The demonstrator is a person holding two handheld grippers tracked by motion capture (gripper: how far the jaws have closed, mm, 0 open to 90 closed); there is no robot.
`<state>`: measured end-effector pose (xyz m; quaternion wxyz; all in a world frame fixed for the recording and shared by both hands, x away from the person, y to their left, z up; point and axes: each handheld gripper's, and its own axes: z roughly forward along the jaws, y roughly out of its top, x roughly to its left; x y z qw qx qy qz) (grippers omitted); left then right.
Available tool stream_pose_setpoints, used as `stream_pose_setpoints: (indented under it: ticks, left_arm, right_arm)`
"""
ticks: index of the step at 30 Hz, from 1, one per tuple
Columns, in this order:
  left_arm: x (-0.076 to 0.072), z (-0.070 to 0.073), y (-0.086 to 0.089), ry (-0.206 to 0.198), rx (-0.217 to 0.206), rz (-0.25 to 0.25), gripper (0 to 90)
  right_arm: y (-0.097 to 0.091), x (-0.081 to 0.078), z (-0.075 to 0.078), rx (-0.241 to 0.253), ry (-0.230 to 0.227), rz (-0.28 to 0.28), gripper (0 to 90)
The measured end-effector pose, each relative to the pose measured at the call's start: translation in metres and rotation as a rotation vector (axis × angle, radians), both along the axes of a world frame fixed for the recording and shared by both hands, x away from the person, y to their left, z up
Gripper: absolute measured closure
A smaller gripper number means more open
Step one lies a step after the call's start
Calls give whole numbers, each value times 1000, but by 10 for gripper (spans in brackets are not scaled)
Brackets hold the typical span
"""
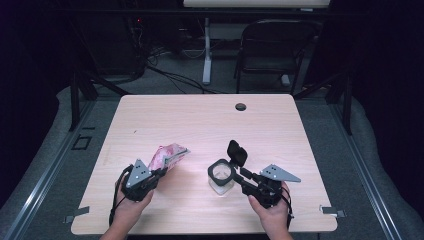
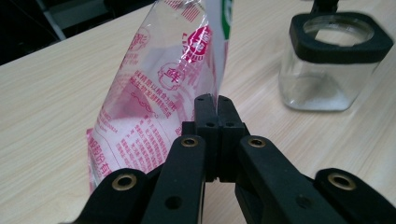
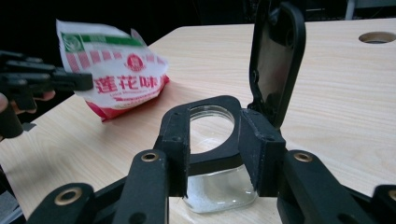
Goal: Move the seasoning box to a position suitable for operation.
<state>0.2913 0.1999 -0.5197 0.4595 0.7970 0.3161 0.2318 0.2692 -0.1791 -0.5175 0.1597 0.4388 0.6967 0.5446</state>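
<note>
On the table [image 1: 200, 115], the seasoning packet [image 1: 168, 155] sits left of the glass jar [image 1: 221, 176], both toward the near edge. The jar's hinged lid [image 1: 236, 152] stands open behind it.

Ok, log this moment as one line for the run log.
left tool: shut on bag, edge pinched | right tool: shut on jar at its black collar | lid: flipped open | jar: on table
</note>
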Motion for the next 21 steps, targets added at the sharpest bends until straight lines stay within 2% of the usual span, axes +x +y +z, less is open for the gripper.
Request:
stream_pose_setpoints:
  ticks: [7,10,15,21]
  left_arm:
    - [-7,6,-2,-12,-31,-34,900]
    - [-10,10,-3,-11,-53,-58,900]
    - [-13,15,-5,-14,-92,-90,900]
    - [-17,17,-9,-14,-96,-124,900]
  right_arm:
    - [1,2,-1,2,2,-8,645]
    - [1,2,-2,-6,0,-29,646]
    - [-2,3,-2,12,9,-39,646]
    - [1,2,-1,25,0,-30,646]
